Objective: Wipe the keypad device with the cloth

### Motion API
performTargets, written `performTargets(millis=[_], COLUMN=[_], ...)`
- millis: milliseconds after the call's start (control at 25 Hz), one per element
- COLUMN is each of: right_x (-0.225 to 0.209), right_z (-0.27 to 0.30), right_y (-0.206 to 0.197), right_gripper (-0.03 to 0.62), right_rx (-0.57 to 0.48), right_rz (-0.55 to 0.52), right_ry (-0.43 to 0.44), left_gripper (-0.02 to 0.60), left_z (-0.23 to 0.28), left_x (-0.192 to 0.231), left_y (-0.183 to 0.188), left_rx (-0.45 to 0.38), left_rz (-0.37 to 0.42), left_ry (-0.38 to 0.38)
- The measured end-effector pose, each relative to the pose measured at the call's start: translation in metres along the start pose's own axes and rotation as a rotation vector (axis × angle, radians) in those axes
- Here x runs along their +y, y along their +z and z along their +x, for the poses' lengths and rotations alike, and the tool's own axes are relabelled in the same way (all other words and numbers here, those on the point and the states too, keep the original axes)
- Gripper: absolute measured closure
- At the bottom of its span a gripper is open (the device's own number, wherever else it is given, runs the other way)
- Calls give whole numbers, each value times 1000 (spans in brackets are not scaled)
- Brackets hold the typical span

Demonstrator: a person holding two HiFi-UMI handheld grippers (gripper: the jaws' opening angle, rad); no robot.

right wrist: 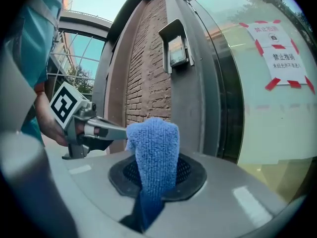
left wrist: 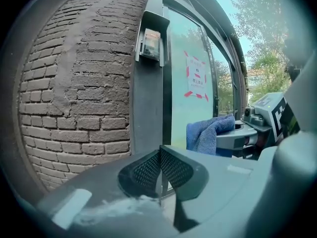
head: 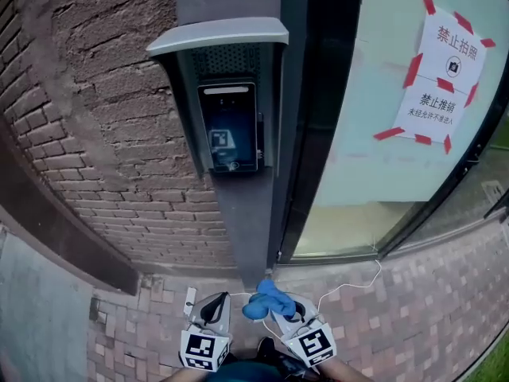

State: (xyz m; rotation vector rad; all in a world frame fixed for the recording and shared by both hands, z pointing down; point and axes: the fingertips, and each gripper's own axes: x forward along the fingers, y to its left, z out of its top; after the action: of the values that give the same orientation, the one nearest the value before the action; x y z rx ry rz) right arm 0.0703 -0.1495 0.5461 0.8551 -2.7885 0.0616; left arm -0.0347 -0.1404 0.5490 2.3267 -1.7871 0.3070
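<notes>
The keypad device (head: 230, 127) is a dark panel with a lit screen, set in a grey hooded housing on a pillar between a brick wall and a glass door. It shows small in the left gripper view (left wrist: 151, 41) and in the right gripper view (right wrist: 176, 51). A blue cloth (head: 266, 301) sticks up from my right gripper (head: 280, 315), whose jaws are shut on it (right wrist: 154, 155). My left gripper (head: 215, 309) hangs beside it, low and well below the device, its jaws shut together with nothing between them (left wrist: 160, 170).
A white paper notice (head: 445, 74) is fixed with red tape to the glass door. A brick wall (head: 87, 118) fills the left. A white cable (head: 350, 285) lies on the brick paving (head: 413, 293) near the door's foot.
</notes>
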Motion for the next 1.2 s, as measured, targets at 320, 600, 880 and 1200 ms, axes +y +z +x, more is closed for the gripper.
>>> performTargets(millis=[320, 600, 880, 1200], right_x=[-22, -52, -76, -109], right_z=[16, 5, -31, -68], right_y=[52, 169, 331, 477], right_gripper=[553, 553, 553, 553], right_rx=[-73, -256, -521, -714], right_rz=[-61, -128, -289, -391], right_ry=[-14, -101, -208, -349], left_gripper=[586, 586, 586, 586], left_z=[21, 18, -11, -20], left_x=[18, 39, 66, 64], left_y=[59, 175, 283, 294], left_rx=[-85, -266, -451, -476], left_rz=[15, 67, 111, 94], left_ry=[-36, -64, -70, -101])
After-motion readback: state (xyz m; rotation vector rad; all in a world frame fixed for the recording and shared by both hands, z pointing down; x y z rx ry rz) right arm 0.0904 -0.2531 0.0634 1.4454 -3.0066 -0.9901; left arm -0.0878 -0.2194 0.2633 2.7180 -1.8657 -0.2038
